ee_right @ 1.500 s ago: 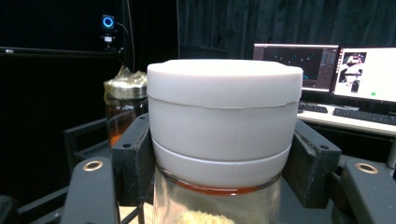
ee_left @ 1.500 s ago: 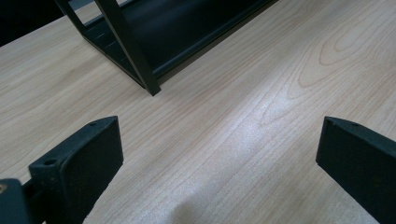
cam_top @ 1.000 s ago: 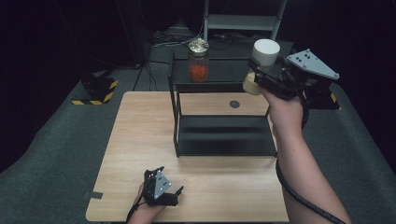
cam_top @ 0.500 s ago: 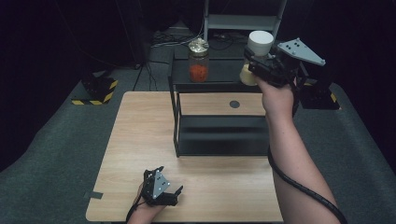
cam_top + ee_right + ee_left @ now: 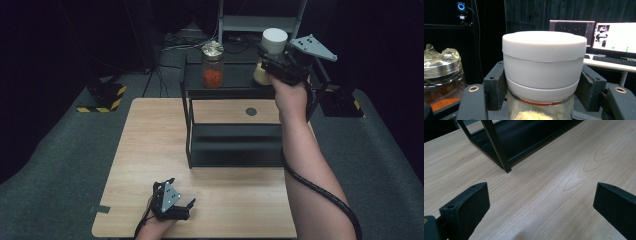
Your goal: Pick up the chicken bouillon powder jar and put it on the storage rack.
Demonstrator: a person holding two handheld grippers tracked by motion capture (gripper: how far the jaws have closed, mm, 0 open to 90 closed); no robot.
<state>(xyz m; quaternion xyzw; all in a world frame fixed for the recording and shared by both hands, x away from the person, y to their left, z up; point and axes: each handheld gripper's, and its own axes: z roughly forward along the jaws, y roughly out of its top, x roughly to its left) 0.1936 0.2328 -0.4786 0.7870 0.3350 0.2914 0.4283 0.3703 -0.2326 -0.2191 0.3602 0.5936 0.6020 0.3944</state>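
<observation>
- Gripping a white-lidded jar (image 5: 544, 75), the right gripper (image 5: 280, 65) has its two black jaws pressed against the jar's sides just under the lid, one on each side.
- This jar is glass with a thick white lid (image 5: 274, 39) and a pale, crumbly filling at the bottom; in the high view it is held upright over the right end of the black shelf's (image 5: 235, 150) top level.
- On the same top level, to the left of the held jar, stands a second jar (image 5: 212, 65) with orange powder inside and a crinkled clear wrap over its metal lid; the two jars are near each other but apart.
- Resting low at the near edge of the wooden table (image 5: 150, 140), the left gripper (image 5: 170, 202) has its jaws spread wide with only bare wood between them.
- From the left gripper view, a corner leg of the shelf stands on the table ahead of the jaws.
- Behind the held jar, in the right gripper view, are two lit computer screens (image 5: 594, 35) and a keyboard (image 5: 614, 60) on a desk.
</observation>
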